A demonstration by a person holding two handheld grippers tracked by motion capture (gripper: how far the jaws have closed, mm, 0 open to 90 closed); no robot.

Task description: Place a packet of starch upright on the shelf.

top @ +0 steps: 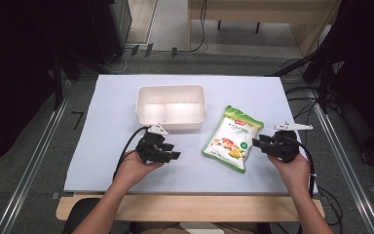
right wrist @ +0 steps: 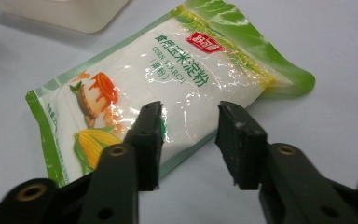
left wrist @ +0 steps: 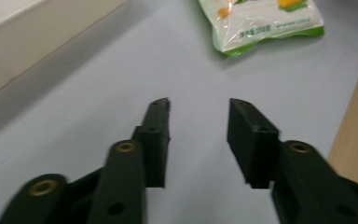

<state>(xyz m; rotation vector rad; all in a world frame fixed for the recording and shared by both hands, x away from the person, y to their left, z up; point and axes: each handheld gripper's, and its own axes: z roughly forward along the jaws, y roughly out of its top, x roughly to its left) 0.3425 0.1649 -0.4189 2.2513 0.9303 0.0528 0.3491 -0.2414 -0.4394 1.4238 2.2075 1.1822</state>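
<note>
From the high view, the corn starch bag [top: 233,138] lies flat on the white table [top: 102,161], just in front and to the right of the 2-compartment white tray [top: 171,106]. The right gripper [top: 259,142] sits at the bag's right edge, the left gripper [top: 174,155] well apart on the bag's other side, below the tray.

In the left gripper view, its 2 jaws stand partly open with bare table between them, holding nothing; the bag's bottom corner [left wrist: 261,23] lies ahead, the tray wall [left wrist: 37,42] off to the left.

In the right gripper view, the jaws are partly open over the bag's long edge [right wrist: 168,93], pads not pressing on it. The film looks glossy, so likely slippery; the powder inside should sag and shift, soft rather than fragile and moderately heavy. The best hold looks to be the flat sealed edge or the green top seam. Nothing blocks the path; the tray is the nearest obstacle.
</note>
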